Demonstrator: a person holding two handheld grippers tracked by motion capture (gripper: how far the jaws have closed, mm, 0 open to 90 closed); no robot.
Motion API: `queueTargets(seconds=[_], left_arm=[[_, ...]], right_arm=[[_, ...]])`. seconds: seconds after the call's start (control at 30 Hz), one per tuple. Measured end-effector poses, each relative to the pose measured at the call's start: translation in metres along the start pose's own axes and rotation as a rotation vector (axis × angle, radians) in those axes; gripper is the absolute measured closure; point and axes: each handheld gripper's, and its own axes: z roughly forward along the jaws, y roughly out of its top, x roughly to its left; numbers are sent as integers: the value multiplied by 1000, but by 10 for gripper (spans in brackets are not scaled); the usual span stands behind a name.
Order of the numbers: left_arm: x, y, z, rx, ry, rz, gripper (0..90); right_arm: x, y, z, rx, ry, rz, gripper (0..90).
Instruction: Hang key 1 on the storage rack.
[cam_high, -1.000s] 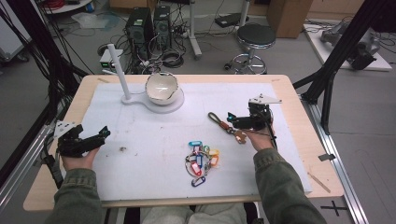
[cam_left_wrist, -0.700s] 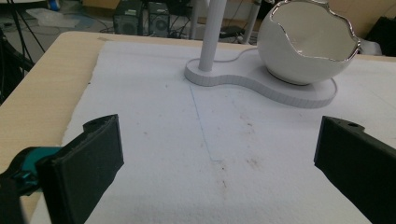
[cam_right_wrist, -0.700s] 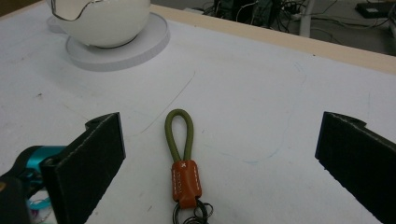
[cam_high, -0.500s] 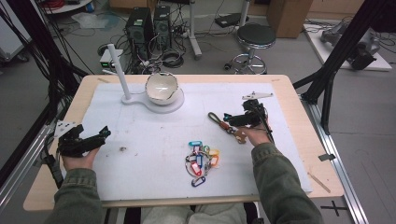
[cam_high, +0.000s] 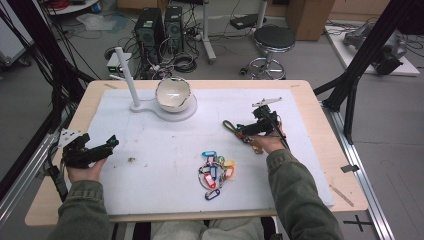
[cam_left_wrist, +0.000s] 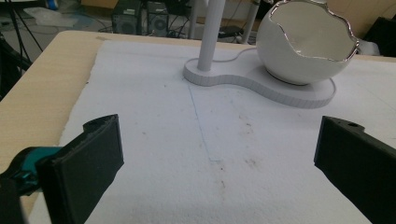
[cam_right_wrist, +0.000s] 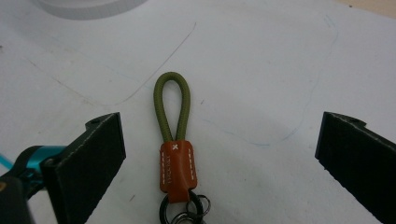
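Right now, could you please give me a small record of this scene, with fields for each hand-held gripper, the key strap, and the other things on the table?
left hand-held gripper: open, holds nothing, over the white mat at its left edge
right hand-held gripper: open, jaws on both sides of the key strap, not closed on it
key strap: green cord loop, brown leather band, dark metal rings at its end; lies flat on the mat
coloured key tags: a pile near the mat's front middle
white stand: upright post and a white bowl with a wavy rim, at the back

Stitched white "x" on brown leather tab of keychain; faint embossing below, possibly lettering, unreadable.
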Motion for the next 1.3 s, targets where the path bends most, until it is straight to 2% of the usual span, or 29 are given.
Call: queueTargets(seconds=[0.2,0.23,0.37,0.4,0.47,0.53,0.63,0.67,0.7,0.77,0.83,0.87,0.9,1.2,1.3], left_arm=[[0,0,0,3,2,0,17],[0,0,0,2,0,2,17],[0,0,1,2,0,2,17],[1,0,1,3,-2,1,16],[0,0,1,2,-2,-3,17],[1,0,1,4,-2,-1,17],[0,0,1,5,-2,0,17],[0,0,1,6,-2,0,17],[0,0,1,6,-2,-1,17],[0,0,2,8,-5,-3,17],[0,0,2,7,-5,-2,17],[0,0,2,6,-6,-3,17],[0,0,2,6,-6,-3,16],[0,0,2,8,-7,0,17],[0,0,2,7,-8,-2,17]], right_arm=[[0,-2,8,48,7,-6,42],[-1,-3,11,73,12,-8,43],[-1,-4,14,89,18,-10,64],[-1,-4,15,94,19,-17,86],[0,-6,18,132,46,-31,213],[1,-6,20,142,43,-38,220],[5,-6,23,151,44,-51,319],[5,-6,23,151,44,-51,319],[6,-7,24,160,36,-51,377],[7,-7,24,169,36,-43,406],[9,-7,24,180,48,-50,549],[9,-7,24,180,48,-50,549],[10,-7,25,191,54,-54,654],[15,-7,23,199,41,-38,734],[15,-7,22,195,19,-35,743]])
